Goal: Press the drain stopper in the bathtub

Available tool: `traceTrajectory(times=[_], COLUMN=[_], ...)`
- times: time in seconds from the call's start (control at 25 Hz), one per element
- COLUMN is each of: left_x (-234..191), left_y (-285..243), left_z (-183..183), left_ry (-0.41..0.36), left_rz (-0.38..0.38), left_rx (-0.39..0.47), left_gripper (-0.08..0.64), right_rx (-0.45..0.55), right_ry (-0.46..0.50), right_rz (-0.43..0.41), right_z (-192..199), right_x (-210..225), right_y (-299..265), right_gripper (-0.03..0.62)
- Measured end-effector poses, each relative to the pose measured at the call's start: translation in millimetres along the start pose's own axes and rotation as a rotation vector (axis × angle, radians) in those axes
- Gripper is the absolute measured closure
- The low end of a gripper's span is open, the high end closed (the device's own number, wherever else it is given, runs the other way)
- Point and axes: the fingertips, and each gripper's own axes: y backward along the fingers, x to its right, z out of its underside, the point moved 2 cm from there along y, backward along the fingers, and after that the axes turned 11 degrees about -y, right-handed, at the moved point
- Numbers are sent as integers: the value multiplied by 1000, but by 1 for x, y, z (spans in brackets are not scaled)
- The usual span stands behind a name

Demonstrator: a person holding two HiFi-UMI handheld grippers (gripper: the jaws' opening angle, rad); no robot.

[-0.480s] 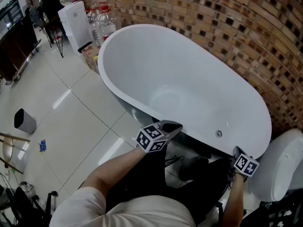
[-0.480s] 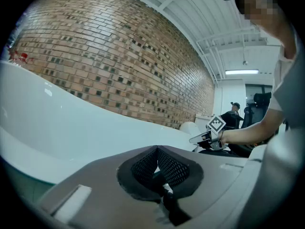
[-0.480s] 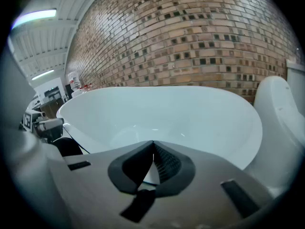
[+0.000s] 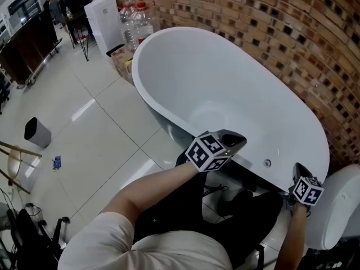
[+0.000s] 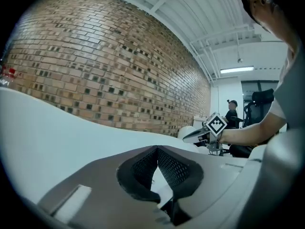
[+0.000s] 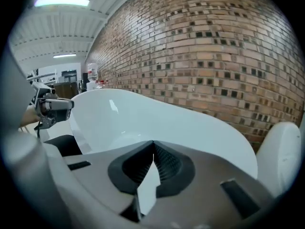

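Whereas half a second ago the head view sat further left, it has since swung right and every item is logged from it, left to right. Item 1, grey bin [image 4: 37, 131], 9 o'clock, on floor tiles, well apart from the work. Item 2, white cabinet [image 4: 104, 16] with water bottles [image 4: 138, 19] beside it, 11 o'clock, near the tub's far end. Item 3, bathtub [image 4: 159, 110], white, freestanding, centre to 3 o'clock, against the brick wall [image 4: 292, 32]. Drain stopper: not plainly distinguishable; a faint ring [image 4: 205, 117] on the tub floor is its probable site, untouched. Item 4, left gripper [image 4: 242, 140], 6 o'clock, tips over the near rim; jaws closed tip to tip, nothing between them. It has moved right along the rim, closer to item 5, and looms larger. Item 5, small round fitting [image 4: 267, 163] on the near inner wall, 4 o'clock. Item 6, right gripper [image 4: 297, 169], 4 o'clock, just beside the rim's right end, jaws likewise pressed together and empty, little shifted. Item 7, white rounded fixture [image 4: 337, 207], 5 o'clock. Assessment: approach only; the press is not yet begun, and the left gripper must reach down past the rim to the floor.
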Motion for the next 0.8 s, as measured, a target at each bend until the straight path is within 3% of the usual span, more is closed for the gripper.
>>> traceTrajectory(times=[0.32, 0.56, 0.8], left_x=[11, 4, 1], left_y=[-34, -53, -77], left_z=[-49, -60, -65], left_ry=[-128, -153, -161], left_rz=[68, 65, 107], left_rx=[3, -12, -37], left_gripper=[552, 552, 552], right_rx=[17, 3, -36], right_ry=[133, 185, 222], right_rz=[-8, -10, -19], right_z=[-57, -78, -88], right_x=[-5, -6, -5], right_y=[-12, -39, -69], right_gripper=[577, 577, 577])
